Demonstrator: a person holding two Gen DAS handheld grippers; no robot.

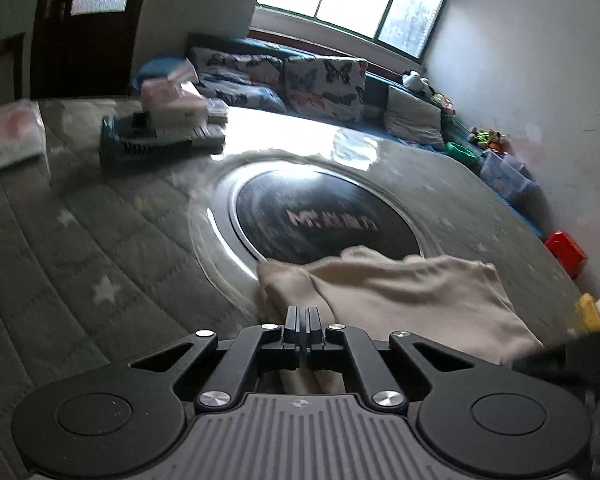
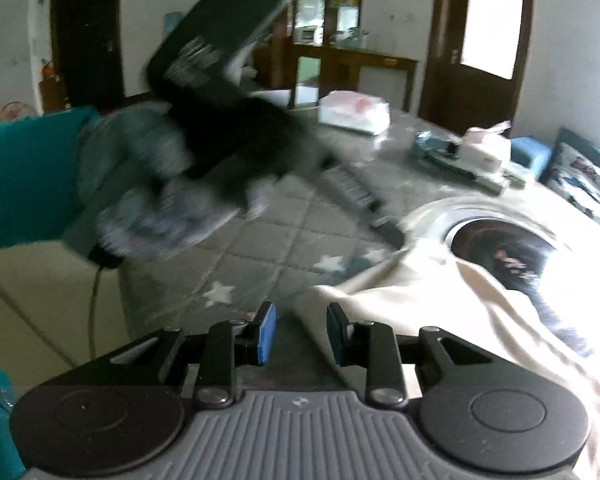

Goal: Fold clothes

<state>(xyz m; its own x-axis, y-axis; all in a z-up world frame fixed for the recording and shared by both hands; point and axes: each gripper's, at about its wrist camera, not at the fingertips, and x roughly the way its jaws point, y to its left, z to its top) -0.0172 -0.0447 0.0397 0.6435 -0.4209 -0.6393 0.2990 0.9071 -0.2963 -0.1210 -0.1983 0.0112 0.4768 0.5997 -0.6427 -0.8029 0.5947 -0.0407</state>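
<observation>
A cream garment [image 1: 400,292] lies on the grey quilted star-pattern table cover [image 1: 80,240], partly over a round black inset [image 1: 324,216]. My left gripper [image 1: 302,314] is shut on a bunched edge of the garment. In the right wrist view the garment [image 2: 440,304] spreads to the right. My right gripper [image 2: 302,330] is open, its blue pads either side of a corner of the garment. The other gripper, held by a gloved hand [image 2: 156,184] with a teal sleeve, shows blurred at upper left.
A tissue box [image 1: 172,100] on a dark basket [image 1: 140,140], a wipes pack [image 1: 8,136], butterfly cushions [image 1: 324,84], toy bins [image 1: 504,172] and a red box [image 1: 566,254] surround the table. The right wrist view shows a wipes pack [image 2: 354,114] and a door [image 2: 480,40].
</observation>
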